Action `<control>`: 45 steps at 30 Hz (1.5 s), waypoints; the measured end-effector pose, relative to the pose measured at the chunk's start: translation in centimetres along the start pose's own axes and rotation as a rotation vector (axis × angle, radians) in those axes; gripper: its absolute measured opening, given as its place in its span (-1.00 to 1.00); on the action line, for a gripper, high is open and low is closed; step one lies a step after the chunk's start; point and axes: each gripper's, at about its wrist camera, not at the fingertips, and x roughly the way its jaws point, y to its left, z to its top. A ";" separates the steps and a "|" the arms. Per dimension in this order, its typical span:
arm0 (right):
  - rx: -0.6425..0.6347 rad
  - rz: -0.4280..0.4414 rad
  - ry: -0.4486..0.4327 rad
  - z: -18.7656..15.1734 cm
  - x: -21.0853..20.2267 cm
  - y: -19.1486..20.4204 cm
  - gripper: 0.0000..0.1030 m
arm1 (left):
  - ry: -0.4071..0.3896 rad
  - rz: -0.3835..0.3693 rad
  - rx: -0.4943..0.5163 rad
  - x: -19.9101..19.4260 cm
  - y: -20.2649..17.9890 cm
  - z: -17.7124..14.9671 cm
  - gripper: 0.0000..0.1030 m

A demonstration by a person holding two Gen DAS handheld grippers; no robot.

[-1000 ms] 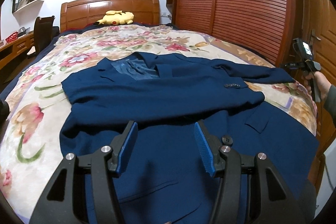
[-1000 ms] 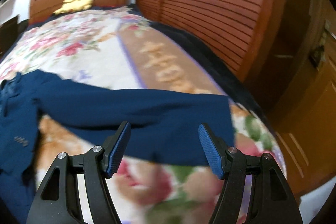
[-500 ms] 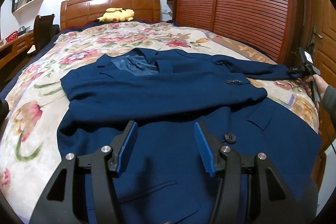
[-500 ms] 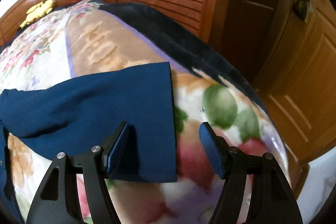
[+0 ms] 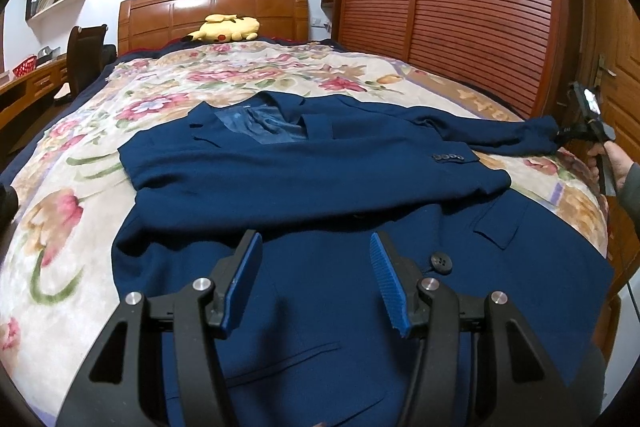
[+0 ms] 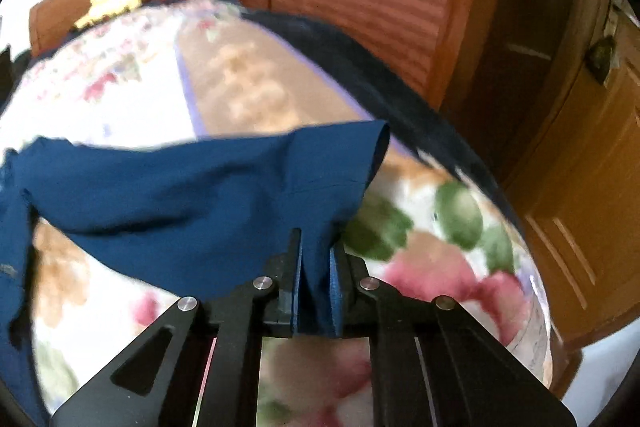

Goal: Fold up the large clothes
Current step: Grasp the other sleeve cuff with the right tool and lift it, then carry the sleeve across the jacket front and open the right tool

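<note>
A navy blue suit jacket [image 5: 320,179] lies front up on the floral bedspread [image 5: 80,187]. One sleeve is folded across its chest. The other sleeve [image 5: 500,131] stretches out to the right. My left gripper [image 5: 316,275] is open and empty, hovering over the jacket's lower front near a dark button [image 5: 441,261]. My right gripper [image 6: 314,267] is shut on the cuff end of the outstretched sleeve [image 6: 200,187] and lifts it a little off the bed. It also shows in the left wrist view [image 5: 560,135] at the sleeve's end.
A wooden headboard [image 5: 212,15] with a yellow plush toy [image 5: 228,29] is at the far end. A slatted wooden wardrobe [image 5: 460,7] and a door [image 6: 580,167] stand along the bed's right side. A desk and chair [image 5: 84,51] are at the left.
My right gripper moved onto the sleeve's cuff, closed on it, and raised it slightly. My left gripper stayed open over the jacket, nearly still.
</note>
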 end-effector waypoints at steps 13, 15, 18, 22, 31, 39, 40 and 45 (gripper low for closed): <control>-0.188 0.140 -0.276 4.7 -13.0 12.0 -0.85 | -0.037 0.030 -0.022 -2.4 1.9 0.0 0.07; -0.251 0.175 -0.298 4.5 -14.5 15.4 -0.85 | -0.041 0.036 -0.028 -2.7 2.4 -0.1 0.07; -0.322 0.237 -0.316 4.0 -15.7 19.6 -0.85 | -0.048 0.046 -0.041 -3.2 3.1 -0.2 0.07; -0.427 0.321 -0.326 2.6 -17.1 26.2 -0.85 | -0.059 0.055 -0.057 -4.0 4.0 -0.3 0.07; -0.564 0.475 -0.351 0.5 -20.0 37.7 -0.85 | -0.085 0.070 -0.075 -5.5 5.6 -0.4 0.07; -0.621 0.565 -0.396 -0.2 -23.5 43.6 -0.85 | -0.104 0.079 -0.092 -6.5 6.8 -0.5 0.07; -0.626 0.571 -0.399 -0.1 -23.8 44.1 -0.85 | -0.106 0.080 -0.095 -6.6 6.9 -0.5 0.07; -0.666 0.621 -0.389 -1.5 -25.0 46.3 -0.85 | -0.118 0.085 -0.109 -7.1 7.6 -0.5 0.07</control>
